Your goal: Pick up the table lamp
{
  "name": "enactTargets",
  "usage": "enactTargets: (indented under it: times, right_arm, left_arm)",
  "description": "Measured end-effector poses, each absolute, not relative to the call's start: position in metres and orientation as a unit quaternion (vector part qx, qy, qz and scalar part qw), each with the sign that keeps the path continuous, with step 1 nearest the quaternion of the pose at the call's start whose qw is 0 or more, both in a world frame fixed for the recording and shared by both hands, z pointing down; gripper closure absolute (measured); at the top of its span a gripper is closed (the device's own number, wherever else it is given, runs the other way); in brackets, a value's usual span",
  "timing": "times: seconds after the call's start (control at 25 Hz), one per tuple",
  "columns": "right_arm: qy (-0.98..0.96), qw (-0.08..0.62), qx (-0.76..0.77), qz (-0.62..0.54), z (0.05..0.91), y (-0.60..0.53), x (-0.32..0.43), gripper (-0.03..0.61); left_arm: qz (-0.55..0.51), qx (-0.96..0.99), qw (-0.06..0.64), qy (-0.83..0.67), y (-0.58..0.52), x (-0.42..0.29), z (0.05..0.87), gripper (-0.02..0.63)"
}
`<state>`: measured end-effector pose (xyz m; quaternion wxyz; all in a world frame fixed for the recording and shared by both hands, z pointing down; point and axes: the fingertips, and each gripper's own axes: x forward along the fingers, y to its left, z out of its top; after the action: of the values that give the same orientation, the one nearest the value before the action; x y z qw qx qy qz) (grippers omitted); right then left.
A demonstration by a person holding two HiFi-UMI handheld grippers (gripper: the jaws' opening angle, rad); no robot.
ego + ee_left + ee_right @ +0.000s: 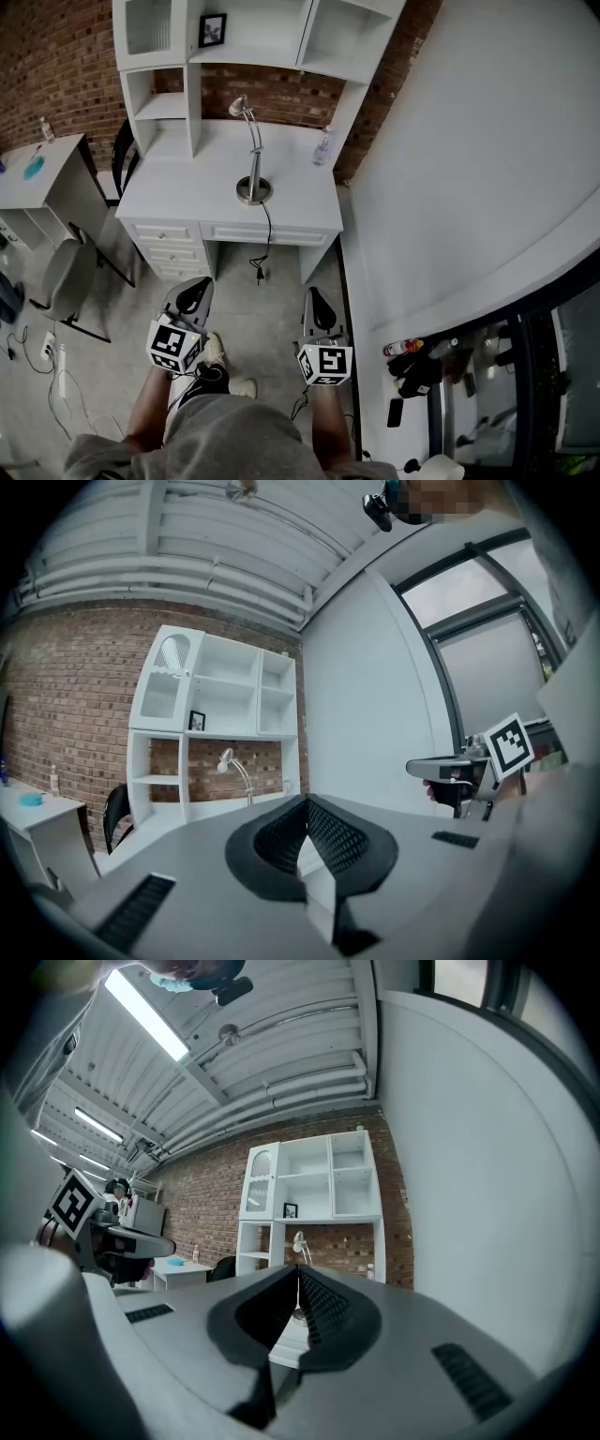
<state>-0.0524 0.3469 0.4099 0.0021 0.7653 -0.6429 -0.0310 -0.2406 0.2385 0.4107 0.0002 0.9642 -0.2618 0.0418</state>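
The table lamp (pixel 252 161) is silver, with a round base and a thin bent arm. It stands mid-desk on the white desk (pixel 178 202) and is small and far off in the left gripper view (pixel 233 770) and the right gripper view (pixel 299 1241). Its black cord (pixel 265 246) hangs over the desk's front edge to the floor. My left gripper (pixel 194 287) and right gripper (pixel 314 296) are held side by side close to the person's legs, well short of the desk and pointing toward it. Both are shut with nothing between the jaws (pixel 306 804) (pixel 298 1273).
A white hutch (pixel 192 89) with shelves rises over the desk, with a framed picture (pixel 212 30) on it. A clear bottle (pixel 322 147) stands at the desk's right end. A white wall (pixel 469 159) runs along the right. A grey chair (pixel 67 277), a black chair (pixel 122 155) and a side table (pixel 42 178) stand left.
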Motion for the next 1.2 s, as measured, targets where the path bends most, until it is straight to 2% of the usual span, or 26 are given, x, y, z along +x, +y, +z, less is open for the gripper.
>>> enactTargets:
  times: [0.52,1.2]
  right_arm:
    - [-0.638,0.010,0.769,-0.031,0.413,0.323,-0.016,0.555]
    - [-0.619,0.000,0.785,-0.013,0.416,0.170,0.086,0.555]
  left_arm:
    - [0.037,0.969,0.001,-0.246,0.209,-0.198,0.413,0.611]
    - [0.049,0.975,0.009,-0.217,0.040,-0.080,0.418,0.611]
